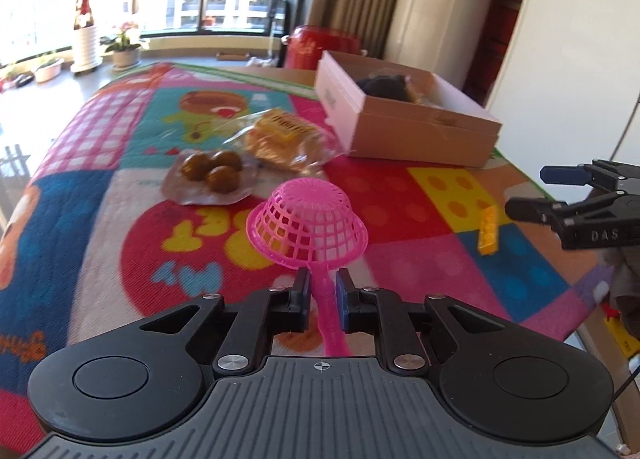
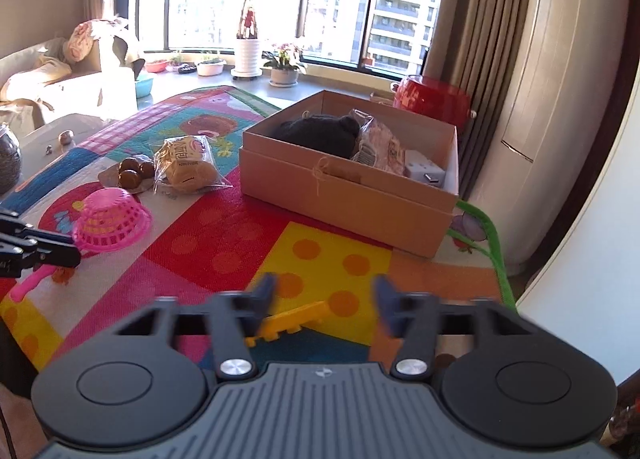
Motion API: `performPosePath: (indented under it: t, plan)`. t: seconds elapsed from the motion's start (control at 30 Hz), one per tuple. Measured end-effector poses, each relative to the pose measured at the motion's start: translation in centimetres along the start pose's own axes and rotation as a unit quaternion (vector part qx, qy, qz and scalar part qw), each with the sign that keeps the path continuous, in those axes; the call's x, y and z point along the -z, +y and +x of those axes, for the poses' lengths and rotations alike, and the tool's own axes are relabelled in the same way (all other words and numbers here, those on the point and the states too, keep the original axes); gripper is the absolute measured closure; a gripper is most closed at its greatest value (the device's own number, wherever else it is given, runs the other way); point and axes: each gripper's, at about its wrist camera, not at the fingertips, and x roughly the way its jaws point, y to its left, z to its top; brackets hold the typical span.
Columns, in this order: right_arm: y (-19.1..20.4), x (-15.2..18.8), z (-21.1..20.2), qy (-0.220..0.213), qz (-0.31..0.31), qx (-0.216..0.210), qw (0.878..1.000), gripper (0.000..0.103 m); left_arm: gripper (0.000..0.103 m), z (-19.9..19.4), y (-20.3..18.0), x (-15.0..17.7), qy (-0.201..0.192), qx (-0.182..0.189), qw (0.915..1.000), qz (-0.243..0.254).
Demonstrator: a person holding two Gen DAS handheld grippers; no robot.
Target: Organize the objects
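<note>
My left gripper (image 1: 323, 291) is shut on the handle of a pink toy strainer (image 1: 308, 219), whose mesh bowl faces down over the colourful mat. The strainer also shows in the right wrist view (image 2: 110, 225) beside my left gripper (image 2: 60, 247). My right gripper (image 2: 324, 299) is open and empty, just above a yellow toy brick (image 2: 292, 321) lying on the mat; it also shows at the right edge of the left wrist view (image 1: 524, 191), with the brick (image 1: 489, 233) below it. An open cardboard box (image 2: 352, 195) holds a dark hat and packets.
A bag of bread (image 2: 186, 165) and a pack of brown balls (image 2: 134, 173) lie on the mat (image 2: 224, 243) left of the box. A red pot (image 2: 432, 97) stands behind the box. The mat's right edge is near a white wall. A sofa is at the far left.
</note>
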Motion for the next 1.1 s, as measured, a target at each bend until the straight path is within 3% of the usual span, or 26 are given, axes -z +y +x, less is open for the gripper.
performPosePath:
  t: [0.13, 0.3, 0.37, 0.47, 0.67, 0.87, 1.0, 1.1]
  plan:
    - [0.1, 0.2, 0.2, 0.012, -0.041, -0.011, 0.999, 0.007, 0.087, 0.6, -0.9, -0.8, -0.005, 0.02, 0.9997, 0.013]
    - [1.0, 0.5, 2.1, 0.042, -0.064, -0.066, 0.995, 0.007, 0.087, 0.8, -1.0, -0.9, -0.001, 0.038, 0.9991, 0.016]
    - [1.5, 0.6, 2.8, 0.051, -0.069, -0.076, 0.993, 0.012, 0.087, 0.7, -0.8, -0.8, 0.001, 0.041, 0.9991, 0.013]
    - [1.6, 0.4, 3.2, 0.061, -0.046, -0.084, 0.994, 0.04, 0.087, 0.6, -0.5, -0.7, 0.003, 0.044, 0.999, 0.008]
    - [1.2, -0.1, 1.3, 0.042, -0.011, -0.051, 0.998, 0.039, 0.087, 0.3, -0.9, -1.6, 0.001, 0.065, 0.9979, -0.002]
    - [-0.6, -0.2, 0.2, 0.027, 0.032, -0.009, 0.999, 0.039, 0.087, 1.6, -4.3, -10.0, -0.046, 0.103, 0.9935, 0.01]
    - [-1.6, 0.3, 0.0, 0.008, 0.054, 0.001, 0.999, 0.039, 0.087, 7.1, -6.4, -17.2, -0.046, 0.141, 0.9873, -0.057]
    - [-2.2, 1.0, -0.1, 0.0, 0.065, 0.002, 0.998, 0.039, 0.087, 11.9, -8.4, -20.6, -0.057, 0.129, 0.9863, -0.086]
